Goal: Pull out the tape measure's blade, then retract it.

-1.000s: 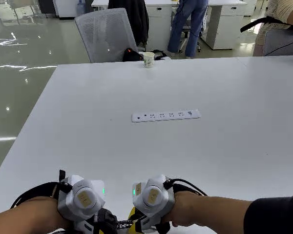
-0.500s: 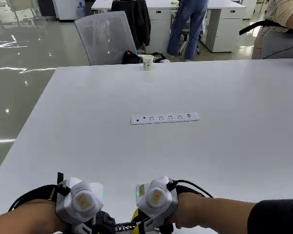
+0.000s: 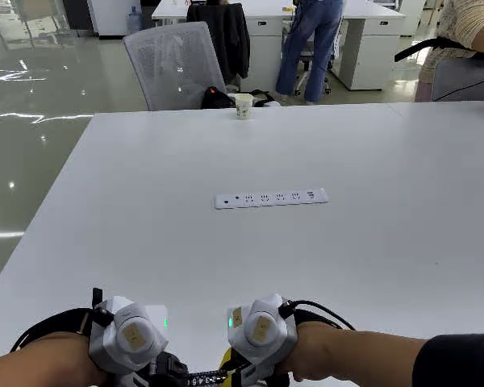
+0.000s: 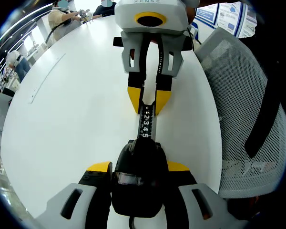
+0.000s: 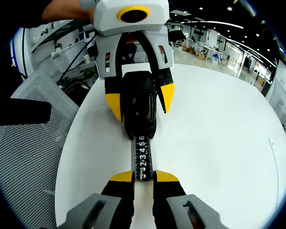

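A black tape measure case (image 4: 137, 176) sits between the jaws of my left gripper (image 4: 138, 167), which is shut on it. Its blade (image 4: 147, 125) runs a short way out, with numbers up to about 6 showing. My right gripper (image 5: 143, 176) is shut on the blade's end (image 5: 142, 155), facing the left gripper (image 5: 140, 102) and the case (image 5: 139, 107). In the head view both grippers sit at the near table edge, left (image 3: 171, 372) and right (image 3: 242, 372), with the blade (image 3: 207, 376) spanning the small gap between them.
The white table (image 3: 226, 266) stretches ahead with a white power strip (image 3: 270, 197) in its middle and a paper cup (image 3: 243, 105) at the far edge. A grey mesh chair (image 3: 181, 64) and a standing person (image 3: 310, 40) are beyond it. Another mesh chair (image 4: 243, 105) is behind me.
The two grippers have drawn slightly further apart and lower in the head view, so a little more blade shows between them. The camera has also tilted a bit.
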`<state>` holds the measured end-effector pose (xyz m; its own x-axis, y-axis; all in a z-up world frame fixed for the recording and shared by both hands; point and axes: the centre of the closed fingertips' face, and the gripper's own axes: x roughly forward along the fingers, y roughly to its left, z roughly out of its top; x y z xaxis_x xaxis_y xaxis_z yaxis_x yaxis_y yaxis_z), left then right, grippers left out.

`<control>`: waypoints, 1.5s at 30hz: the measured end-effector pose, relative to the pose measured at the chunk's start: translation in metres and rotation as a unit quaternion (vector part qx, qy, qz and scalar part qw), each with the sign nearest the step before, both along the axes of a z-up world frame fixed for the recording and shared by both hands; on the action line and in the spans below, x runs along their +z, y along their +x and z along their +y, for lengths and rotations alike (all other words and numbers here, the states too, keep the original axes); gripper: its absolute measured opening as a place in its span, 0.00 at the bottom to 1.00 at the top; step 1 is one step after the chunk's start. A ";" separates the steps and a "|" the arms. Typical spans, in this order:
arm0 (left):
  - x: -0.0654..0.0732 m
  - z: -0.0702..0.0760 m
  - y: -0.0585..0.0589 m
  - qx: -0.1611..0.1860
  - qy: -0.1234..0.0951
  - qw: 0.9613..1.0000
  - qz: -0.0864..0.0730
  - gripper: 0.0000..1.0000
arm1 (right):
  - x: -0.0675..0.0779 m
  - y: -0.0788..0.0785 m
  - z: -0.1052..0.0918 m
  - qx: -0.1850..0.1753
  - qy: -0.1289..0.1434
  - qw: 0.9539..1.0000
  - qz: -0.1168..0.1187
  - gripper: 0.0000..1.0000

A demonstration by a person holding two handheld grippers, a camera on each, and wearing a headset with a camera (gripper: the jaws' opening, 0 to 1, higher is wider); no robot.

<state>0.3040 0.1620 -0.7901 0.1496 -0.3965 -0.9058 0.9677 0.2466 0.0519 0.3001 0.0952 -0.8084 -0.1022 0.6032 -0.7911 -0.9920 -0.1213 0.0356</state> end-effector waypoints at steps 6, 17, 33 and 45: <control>0.000 -0.001 0.000 0.002 -0.001 1.000 0.000 0.37 | 0.000 0.001 -0.006 -0.001 -0.003 1.000 -0.001 0.11; 0.000 -0.002 0.000 0.002 0.001 1.000 0.001 0.37 | -0.001 0.003 -0.016 -0.004 -0.007 1.000 -0.001 0.11; 0.000 -0.003 0.000 0.002 0.000 1.000 0.001 0.37 | 0.000 0.004 -0.025 -0.007 -0.010 1.000 0.000 0.11; 0.000 -0.003 0.000 0.003 0.000 1.000 0.000 0.37 | 0.000 0.006 -0.033 -0.011 -0.012 1.000 0.001 0.11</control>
<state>0.3042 0.1593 -0.7901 0.1516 -0.3961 -0.9056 0.9662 0.2524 0.0514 0.3061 0.0619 -0.8084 -0.0901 0.5866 -0.8049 -0.9943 -0.0985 0.0395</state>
